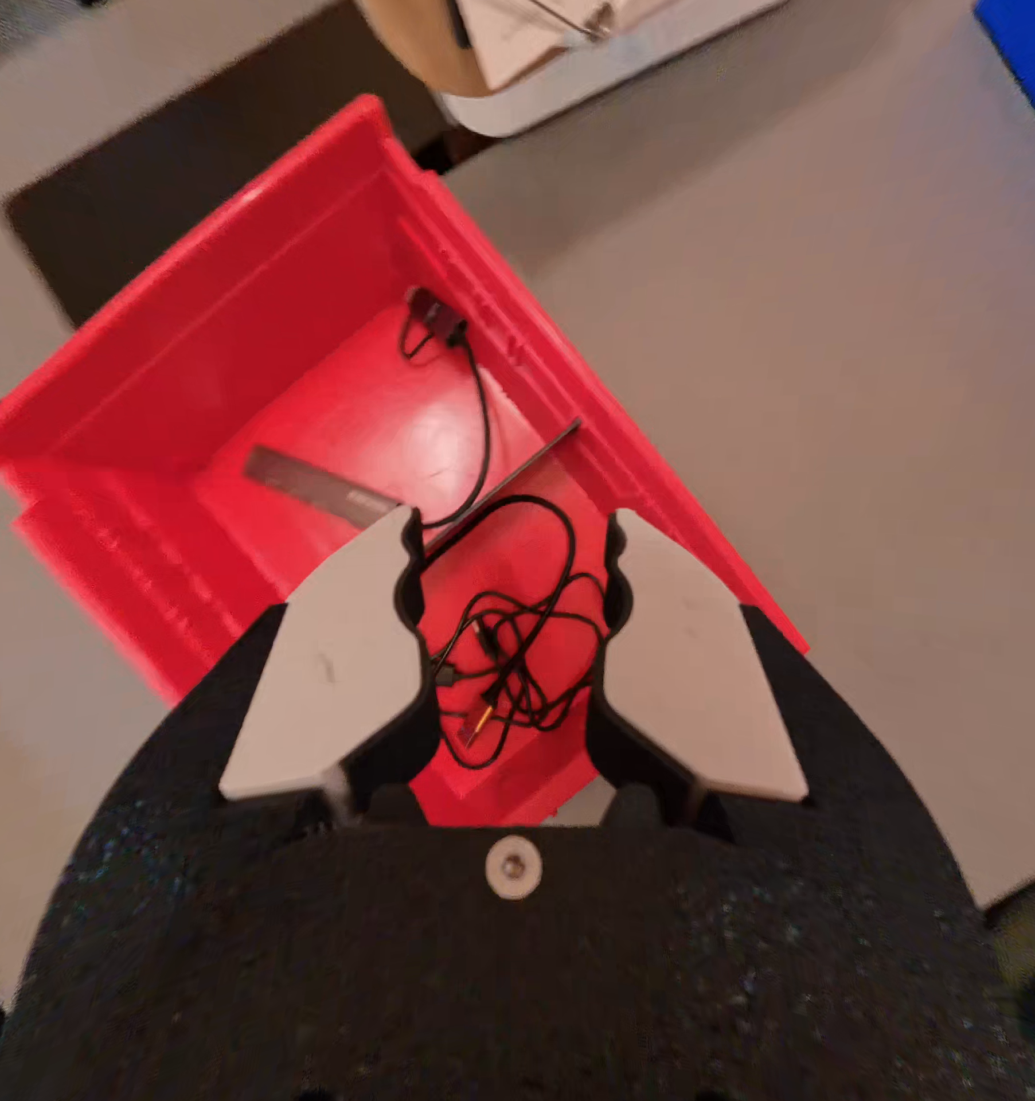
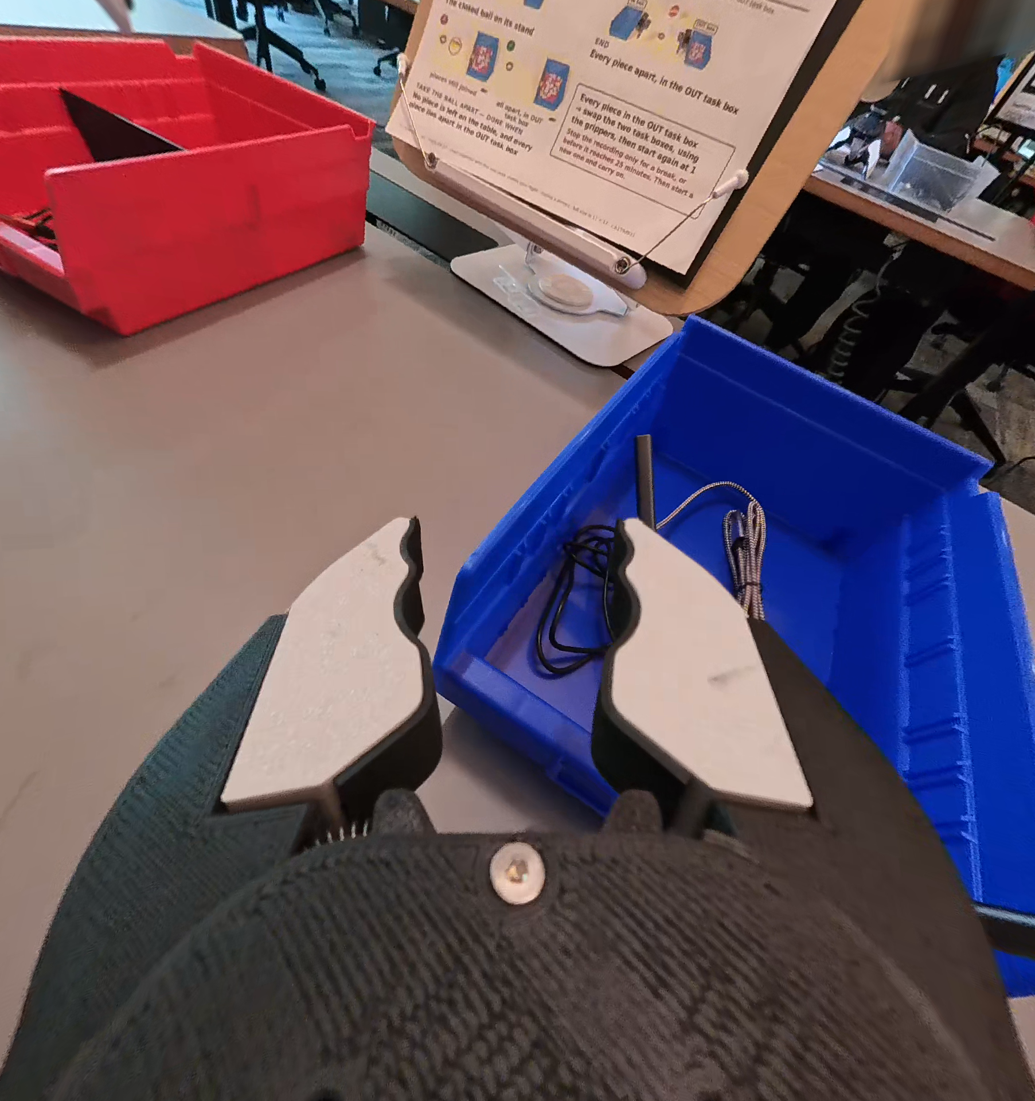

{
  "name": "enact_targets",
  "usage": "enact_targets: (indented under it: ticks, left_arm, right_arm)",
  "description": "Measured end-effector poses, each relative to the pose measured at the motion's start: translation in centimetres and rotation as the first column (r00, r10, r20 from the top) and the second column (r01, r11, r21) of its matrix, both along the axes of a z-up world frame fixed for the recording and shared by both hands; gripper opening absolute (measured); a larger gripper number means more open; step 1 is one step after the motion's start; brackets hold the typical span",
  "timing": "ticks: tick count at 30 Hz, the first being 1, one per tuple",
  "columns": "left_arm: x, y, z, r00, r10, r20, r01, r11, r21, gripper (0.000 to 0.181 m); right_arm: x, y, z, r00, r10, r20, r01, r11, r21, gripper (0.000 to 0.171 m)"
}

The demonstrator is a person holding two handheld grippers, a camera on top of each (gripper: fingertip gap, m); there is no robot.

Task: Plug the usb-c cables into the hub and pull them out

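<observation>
In the left wrist view, a red bin [image 1: 163,357] holds a flat dark grey bar-shaped hub [image 1: 318,488], a tangled black cable [image 1: 521,655] with a gold-tipped plug, and a second black cable [image 1: 482,417] that runs to a small black block in the far corner. My left gripper [image 1: 513,524] is open and empty, held above the tangled cable. In the right wrist view, a blue bin [image 2: 920,685] holds a coiled black cable [image 2: 574,602], a braided grey-white cable [image 2: 744,554] and a dark grey bar [image 2: 645,476] leaning on its wall. My right gripper [image 2: 518,527] is open and empty over the blue bin's near-left corner.
A thin black divider [image 1: 503,482] stands across the red bin. Both bins sit on a grey table [image 2: 235,447]; the red bin [image 2: 205,196] is at the far left in the right wrist view. A document stand with a printed sheet [image 2: 568,119] stands behind them. There is about 45 centimetres between the tips of the two grippers.
</observation>
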State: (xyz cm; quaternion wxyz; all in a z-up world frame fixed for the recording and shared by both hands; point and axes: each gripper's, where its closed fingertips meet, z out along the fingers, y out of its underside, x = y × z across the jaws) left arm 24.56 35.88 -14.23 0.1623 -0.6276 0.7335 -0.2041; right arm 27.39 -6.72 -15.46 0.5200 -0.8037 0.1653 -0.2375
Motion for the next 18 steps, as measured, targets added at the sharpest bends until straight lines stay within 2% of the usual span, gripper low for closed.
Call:
enact_targets:
  ticks: [2,4,7,10,14,18]
  left_arm:
    - [1.4,0.2,-1.4,0.995,-0.020,-0.098,0.018,1.000,-0.025,0.057]
    - [2.2,3.1,-3.1,0.971,0.106,-0.216,-0.097,0.994,0.054,0.057]
    - [2.7,7.1,-5.6,0.887,0.330,-0.323,-0.311,0.944,0.108,0.062]
    - [2.7,9.6,-8.4,0.806,0.448,-0.388,-0.426,0.893,0.147,0.064]
    - [2.4,10.2,-11.6,0.718,0.486,-0.498,-0.480,0.864,0.150,0.058]
    - [2.7,9.4,-13.2,0.706,0.431,-0.562,-0.447,0.887,0.118,0.038]
  right_arm:
    - [0.2,-0.1,-0.4,1.000,-0.005,-0.006,0.005,1.000,-0.013,0.061]
    - [0.2,-0.3,-0.7,1.000,0.002,-0.009,-0.002,1.000,-0.027,0.061]
    - [0.4,-0.8,-1.2,1.000,-0.002,-0.014,0.001,0.999,-0.053,0.061]
    - [0.6,-1.1,-1.5,1.000,-0.005,-0.030,0.004,0.999,-0.053,0.060]
    - [0.6,-0.6,-2.1,0.999,0.011,-0.053,-0.014,0.999,-0.048,0.060]
    - [0.5,0.0,-3.8,0.996,0.039,-0.079,-0.047,0.994,-0.098,0.061]
